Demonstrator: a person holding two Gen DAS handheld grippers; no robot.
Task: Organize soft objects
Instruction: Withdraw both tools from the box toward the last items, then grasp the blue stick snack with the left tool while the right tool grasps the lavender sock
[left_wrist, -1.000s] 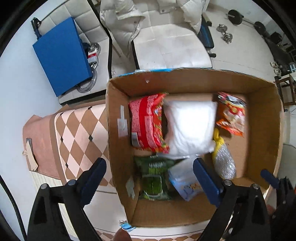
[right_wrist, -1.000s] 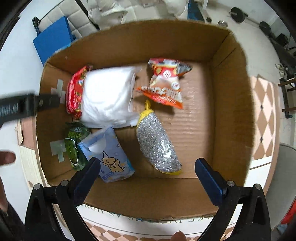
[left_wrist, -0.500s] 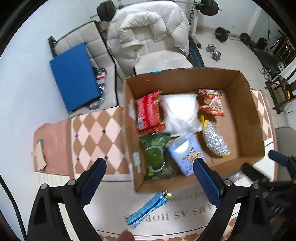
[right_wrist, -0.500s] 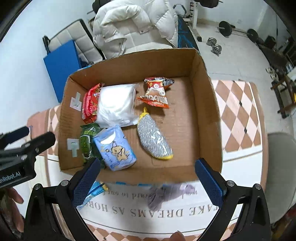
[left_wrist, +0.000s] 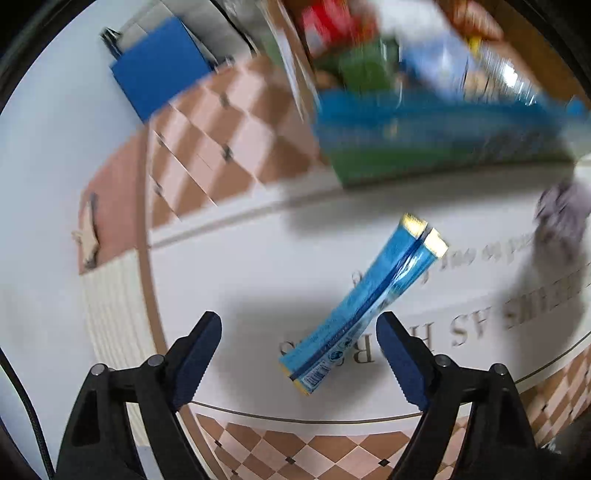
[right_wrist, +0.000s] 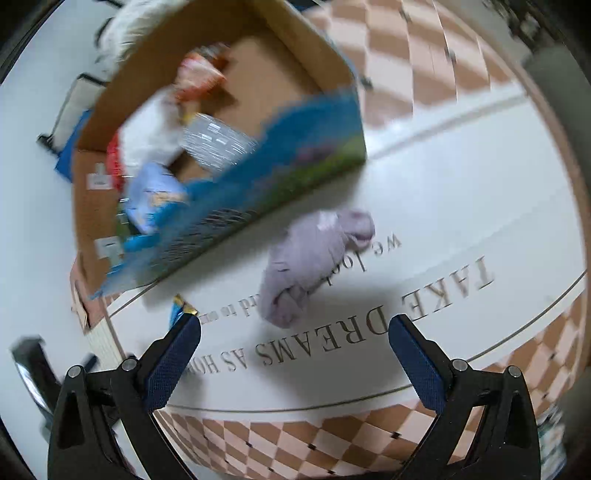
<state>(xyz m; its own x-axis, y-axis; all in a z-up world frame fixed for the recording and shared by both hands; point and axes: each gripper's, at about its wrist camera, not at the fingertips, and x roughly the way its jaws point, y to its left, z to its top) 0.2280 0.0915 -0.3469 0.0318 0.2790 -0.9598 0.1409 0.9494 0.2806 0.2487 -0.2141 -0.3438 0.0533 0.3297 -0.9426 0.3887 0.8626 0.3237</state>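
Observation:
A long blue packet (left_wrist: 364, 301) lies on the white mat, just ahead of my open, empty left gripper (left_wrist: 299, 354). A crumpled lilac cloth (right_wrist: 314, 262) lies on the mat just ahead of my open, empty right gripper (right_wrist: 295, 354); it also shows at the right edge of the left wrist view (left_wrist: 563, 218). The cardboard box (right_wrist: 291, 62) stands behind them, blurred, holding several soft packs, among them a light blue tissue pack (right_wrist: 155, 199), a white bag (right_wrist: 147, 136) and a silver scrubber (right_wrist: 218, 142).
The white mat (right_wrist: 461, 206) with printed lettering lies on a checkered cloth (right_wrist: 406, 74). A blue board (left_wrist: 162, 62) leans at the far left. The tip of the blue packet (right_wrist: 181, 304) shows beside my right gripper's left finger.
Both grippers have pulled back out of the box and dropped low toward the mat. The left now faces the blue packet, the right the lilac cloth. Both views are motion-blurred.

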